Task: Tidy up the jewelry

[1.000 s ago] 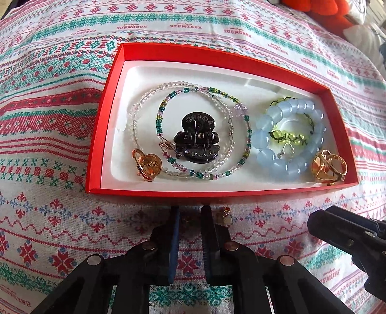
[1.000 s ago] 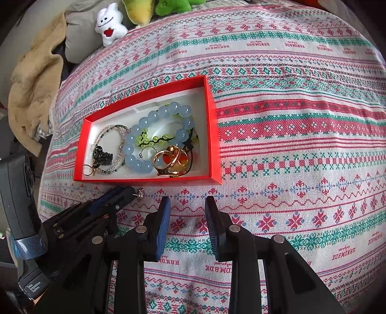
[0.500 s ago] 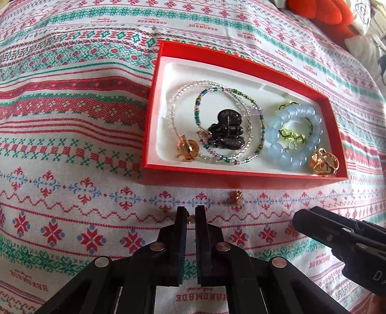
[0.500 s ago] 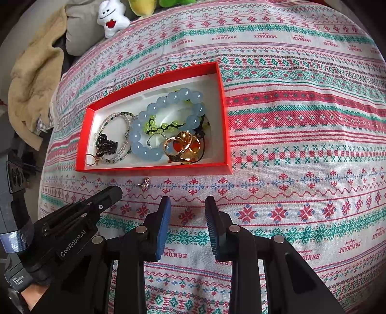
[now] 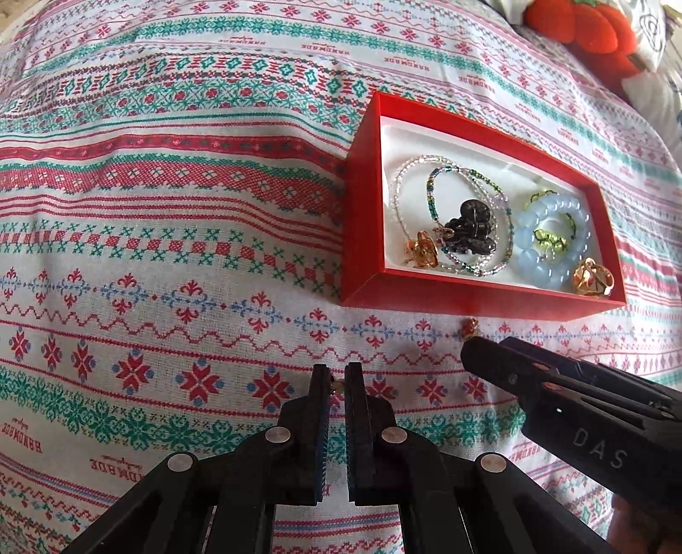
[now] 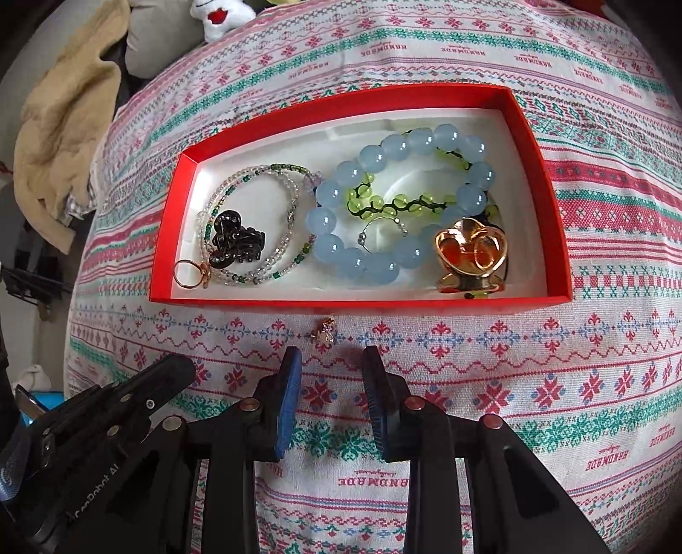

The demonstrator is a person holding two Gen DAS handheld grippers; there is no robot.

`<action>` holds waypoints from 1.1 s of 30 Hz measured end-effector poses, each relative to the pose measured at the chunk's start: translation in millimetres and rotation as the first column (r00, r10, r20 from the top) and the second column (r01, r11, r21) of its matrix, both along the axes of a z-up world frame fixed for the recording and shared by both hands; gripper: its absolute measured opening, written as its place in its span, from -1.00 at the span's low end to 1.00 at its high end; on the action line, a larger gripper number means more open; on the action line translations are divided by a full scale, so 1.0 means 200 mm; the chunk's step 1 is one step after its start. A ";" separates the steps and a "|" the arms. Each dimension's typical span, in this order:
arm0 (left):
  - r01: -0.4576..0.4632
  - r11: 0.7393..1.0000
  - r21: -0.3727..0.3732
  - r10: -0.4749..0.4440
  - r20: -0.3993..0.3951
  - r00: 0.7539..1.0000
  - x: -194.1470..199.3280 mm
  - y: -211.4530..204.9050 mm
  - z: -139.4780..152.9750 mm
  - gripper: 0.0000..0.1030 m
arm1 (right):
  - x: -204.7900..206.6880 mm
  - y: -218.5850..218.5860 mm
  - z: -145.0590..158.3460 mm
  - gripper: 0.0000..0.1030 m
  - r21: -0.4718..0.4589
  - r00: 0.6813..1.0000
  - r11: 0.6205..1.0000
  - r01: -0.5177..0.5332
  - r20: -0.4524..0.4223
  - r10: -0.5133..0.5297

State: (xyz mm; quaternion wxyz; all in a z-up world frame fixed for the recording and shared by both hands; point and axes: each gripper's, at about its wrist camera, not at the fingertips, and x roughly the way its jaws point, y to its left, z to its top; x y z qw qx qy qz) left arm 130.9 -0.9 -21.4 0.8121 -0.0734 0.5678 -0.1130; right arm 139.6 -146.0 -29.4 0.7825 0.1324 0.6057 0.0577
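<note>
Currently working over a bed with a red, green and white patterned bedspread [image 6: 554,383].

Left gripper [image 5: 339,375]: jaws closed, pinching a tiny gold piece [image 5: 339,385] right at the tips. Too small to identify further. Held over the bedspread, well short of the red box [image 6: 341,304] and off to its left in the left wrist view.

Right gripper [image 6: 332,362]: jaws parted, nothing between them. Pointed down at the bedspread, tips just short of a loose gold earring [image 6: 324,332]. Earring flat on the cloth, just outside the near wall of the box, not touching either pad. From the left wrist view, right gripper tip almost at the earring; contact not determinable there.

Red box: open-topped, white lining, resting on the bedspread. Contents, left to right in the right wrist view:
- thin gold ring [image 6: 189,272] in the near left corner
- black hair claw [image 6: 236,243] lying inside a loop of clear and green seed beads [image 6: 255,174]
- blue bead bracelet [image 6: 371,157], large round beads, in the right half
- green bead cord bracelet [image 6: 396,200] crossing inside and under the blue one
- small silver hoop [image 6: 379,226] inside the blue loop
- chunky gold heart-shaped piece [image 6: 469,251] at the near right, touching the blue bracelet

Periphery: white plush toy [image 6: 217,17] and beige blanket [image 6: 64,106] beyond the far edge of the bed; red plush [image 5: 575,30] at the top right of the left wrist view.
</note>
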 end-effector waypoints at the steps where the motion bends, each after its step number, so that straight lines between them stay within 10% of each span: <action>1: 0.000 1.000 -0.001 0.000 -0.001 1.000 0.00 0.01 0.00 -0.98 | 0.01 0.01 0.00 -0.39 -0.005 1.000 1.000 0.003 0.006 -0.003; 16: -0.003 1.000 0.003 0.003 -0.018 1.000 -0.01 0.02 -0.02 -0.98 | 0.03 0.05 -0.02 -0.82 -0.091 0.999 0.996 0.006 0.041 -0.002; 33: -0.019 1.000 -0.018 0.019 0.002 1.000 -0.07 0.00 0.05 -0.98 | -0.11 -0.12 0.09 -0.83 0.039 0.999 0.999 0.032 0.015 -0.033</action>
